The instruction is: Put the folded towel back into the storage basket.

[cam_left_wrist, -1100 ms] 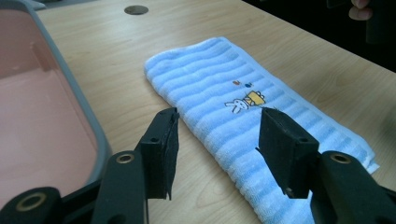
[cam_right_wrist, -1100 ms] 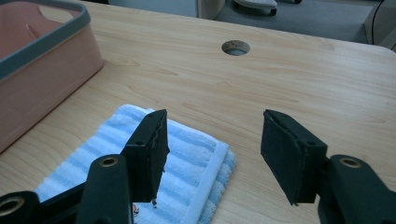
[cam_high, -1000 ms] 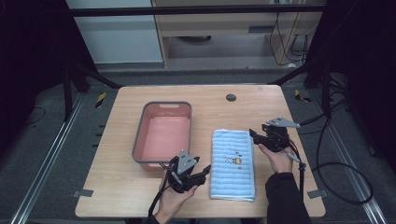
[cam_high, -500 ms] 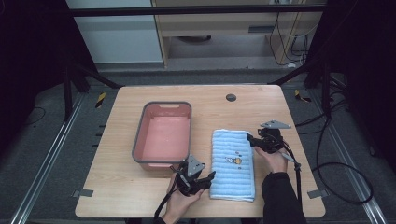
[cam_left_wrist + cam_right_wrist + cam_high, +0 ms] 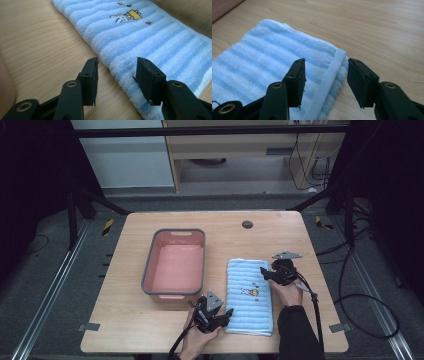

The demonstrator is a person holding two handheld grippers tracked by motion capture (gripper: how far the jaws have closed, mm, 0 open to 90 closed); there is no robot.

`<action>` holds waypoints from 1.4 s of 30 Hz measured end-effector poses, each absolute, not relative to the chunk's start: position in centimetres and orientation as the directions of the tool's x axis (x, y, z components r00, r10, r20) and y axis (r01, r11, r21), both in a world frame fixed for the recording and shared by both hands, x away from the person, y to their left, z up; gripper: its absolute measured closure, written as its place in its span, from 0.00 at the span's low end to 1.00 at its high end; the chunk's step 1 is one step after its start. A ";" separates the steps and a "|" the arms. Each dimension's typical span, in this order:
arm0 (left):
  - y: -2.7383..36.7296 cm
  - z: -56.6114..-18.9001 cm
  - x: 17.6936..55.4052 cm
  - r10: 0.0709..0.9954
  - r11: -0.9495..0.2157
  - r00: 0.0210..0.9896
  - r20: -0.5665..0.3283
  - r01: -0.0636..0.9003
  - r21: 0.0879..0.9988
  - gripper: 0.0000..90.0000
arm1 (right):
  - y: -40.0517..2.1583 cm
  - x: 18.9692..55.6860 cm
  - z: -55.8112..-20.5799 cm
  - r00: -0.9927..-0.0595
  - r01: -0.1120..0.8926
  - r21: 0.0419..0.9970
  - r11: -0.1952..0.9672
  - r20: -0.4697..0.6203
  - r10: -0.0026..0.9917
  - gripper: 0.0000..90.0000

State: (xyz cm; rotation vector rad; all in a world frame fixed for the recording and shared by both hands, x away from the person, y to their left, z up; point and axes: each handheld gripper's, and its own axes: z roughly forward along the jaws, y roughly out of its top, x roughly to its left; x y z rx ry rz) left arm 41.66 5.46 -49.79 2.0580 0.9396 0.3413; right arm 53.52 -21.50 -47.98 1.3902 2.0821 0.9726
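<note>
The left gripper (image 5: 226, 314) now sits low at the near left edge of the folded blue towel (image 5: 250, 295), lower and closer to the cloth than a second ago. Its jaws have just been closing, yet they stand apart: in the left gripper view the towel's (image 5: 140, 47) long edge runs up between them, one jaw over bare wood and the other over the cloth, neither pressing on it. The right gripper (image 5: 264, 272) has likewise dropped toward the towel's far right corner. Its jaws have also been closing and are parted too; in the right gripper view they straddle the hemmed corner (image 5: 332, 75) without pinching it.

The towel has not shifted. It lies flat on the wooden table (image 5: 150, 335), right of centre, its long axis running near to far, with a small cartoon print (image 5: 248, 292) near its middle.

Just left of the towel stands a pink tub (image 5: 148, 272) with a grey rim, its long axis also near to far; nothing lies inside it. A dark round fitting (image 5: 247, 224) is set in the tabletop toward the far edge.
</note>
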 end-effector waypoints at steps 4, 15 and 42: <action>5.2 -50.2 41.6 0.725 -0.387 0.684 -0.081 0.501 0.774 0.60 | -21.3 53.6 -48.6 -0.393 0.613 0.752 0.243 0.024 0.919 0.56; 5.0 -50.6 41.5 0.731 -0.382 0.677 -0.089 0.513 0.769 0.64 | -21.7 53.9 -49.6 -0.373 0.654 0.723 0.221 0.054 0.926 0.60; 4.7 -50.3 41.3 0.729 -0.339 0.667 -0.154 0.548 0.765 0.95 | -21.5 53.4 -49.1 -0.417 0.639 0.745 0.192 0.125 0.900 0.93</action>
